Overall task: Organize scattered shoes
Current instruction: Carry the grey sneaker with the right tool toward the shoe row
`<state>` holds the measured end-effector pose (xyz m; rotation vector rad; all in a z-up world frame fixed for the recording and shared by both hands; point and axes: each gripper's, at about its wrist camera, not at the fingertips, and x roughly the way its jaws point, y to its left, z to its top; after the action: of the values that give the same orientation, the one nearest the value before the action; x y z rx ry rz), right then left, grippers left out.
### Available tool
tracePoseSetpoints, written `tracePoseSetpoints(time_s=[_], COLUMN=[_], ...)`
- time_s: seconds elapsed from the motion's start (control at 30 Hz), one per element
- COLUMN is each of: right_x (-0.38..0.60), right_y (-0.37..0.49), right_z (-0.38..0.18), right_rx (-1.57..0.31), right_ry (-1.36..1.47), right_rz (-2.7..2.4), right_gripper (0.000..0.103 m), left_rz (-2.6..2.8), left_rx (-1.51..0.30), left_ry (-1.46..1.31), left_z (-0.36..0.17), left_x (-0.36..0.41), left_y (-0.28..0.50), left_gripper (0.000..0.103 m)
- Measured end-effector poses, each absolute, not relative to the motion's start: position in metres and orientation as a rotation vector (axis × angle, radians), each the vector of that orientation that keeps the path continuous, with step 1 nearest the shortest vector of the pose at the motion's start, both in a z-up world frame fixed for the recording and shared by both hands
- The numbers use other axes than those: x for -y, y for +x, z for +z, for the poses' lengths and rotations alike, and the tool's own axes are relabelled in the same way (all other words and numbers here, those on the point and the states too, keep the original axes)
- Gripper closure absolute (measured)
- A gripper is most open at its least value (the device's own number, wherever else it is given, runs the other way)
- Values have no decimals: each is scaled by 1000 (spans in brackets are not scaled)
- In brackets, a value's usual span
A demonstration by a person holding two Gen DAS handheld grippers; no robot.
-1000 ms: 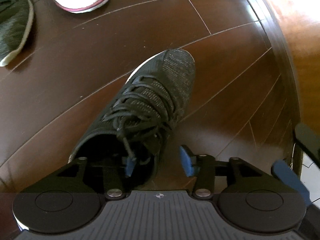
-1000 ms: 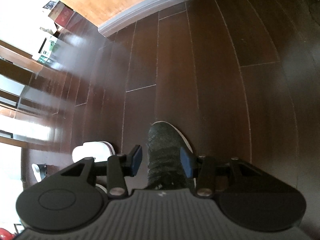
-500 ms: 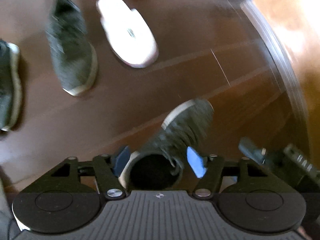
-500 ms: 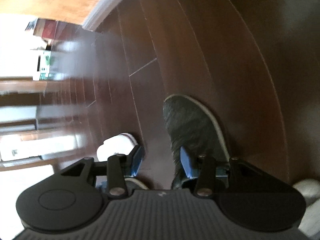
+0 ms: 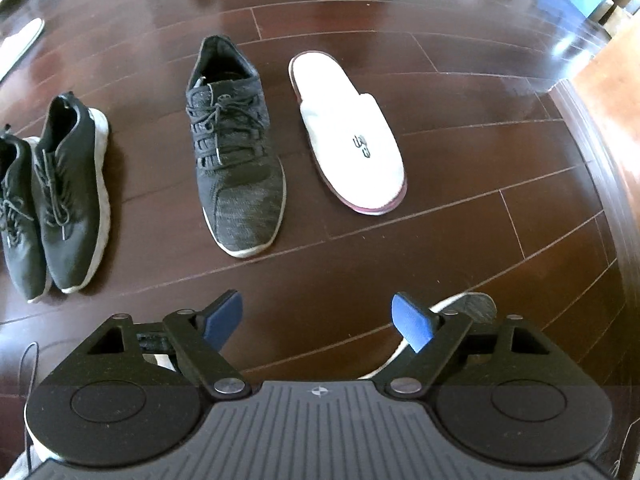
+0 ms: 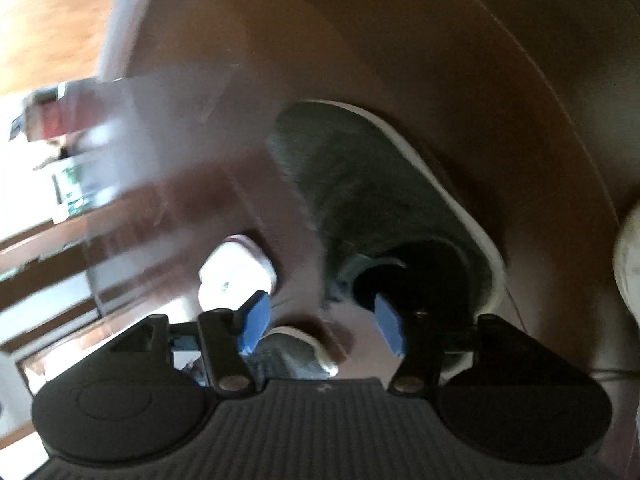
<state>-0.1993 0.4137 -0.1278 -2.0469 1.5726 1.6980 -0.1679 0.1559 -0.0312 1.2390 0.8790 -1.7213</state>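
Hovering over the floor [image 5: 360, 8], the left gripper [image 5: 318, 318] has its jaws spread wide and empty. A grey knit sneaker [image 5: 234, 156] lies at 12 o'clock beside a white slipper [image 5: 352, 136] at 1, and a black pair [image 5: 52, 196] at 10, likely lined up for sorting. The right gripper [image 6: 320, 324], blurred, has its jaws apart, one apparently inside a grey sneaker's [image 6: 372, 184] collar.

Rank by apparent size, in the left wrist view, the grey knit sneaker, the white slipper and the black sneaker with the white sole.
1. grey knit sneaker, largest.
2-3. white slipper and black sneaker with the white sole: they look about alike, and fisheye distortion near the edge makes ranking them unsure.
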Motion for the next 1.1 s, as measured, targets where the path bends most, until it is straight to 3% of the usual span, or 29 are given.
tracePoseSetpoints(time_s=[0.23,0.47,0.73,0.8,0.87,0.97,1.1], right_x=[-398,-397,-392,-391,-389,-389,-392], right_y=[-203,-198,-207,-211,-217,-238,-256], right_z=[-142,-150,-152,-152,-149,-134,-122], right_rx=[-1527,-1530,-1547,-1546,-1537,-1390,-1229], right_ry=[-1921,-1777,-1648,-1632,-1639,-1722,-1820], right_rz=[1754,1696,1703,1709,1740,1882,2032], right_gripper=[38,38,39,45,61,71,76], left_rz=[-1649,-1660,-1557,-1543,-1527,-1531,-1524], left_rx=[-879,-801,-890,-913,-930,-934,-944], left_ry=[1271,1275,1216,1206,1193,1200,1188], left_z=[-55,-56,-51,-51,-51,-50,-48], left_x=[-138,-114,-78,-73,-70,-70,-71], left_y=[-150,-153,-136,-132,-128,-126,-122], left_gripper=[15,5,3,3,3,3,3])
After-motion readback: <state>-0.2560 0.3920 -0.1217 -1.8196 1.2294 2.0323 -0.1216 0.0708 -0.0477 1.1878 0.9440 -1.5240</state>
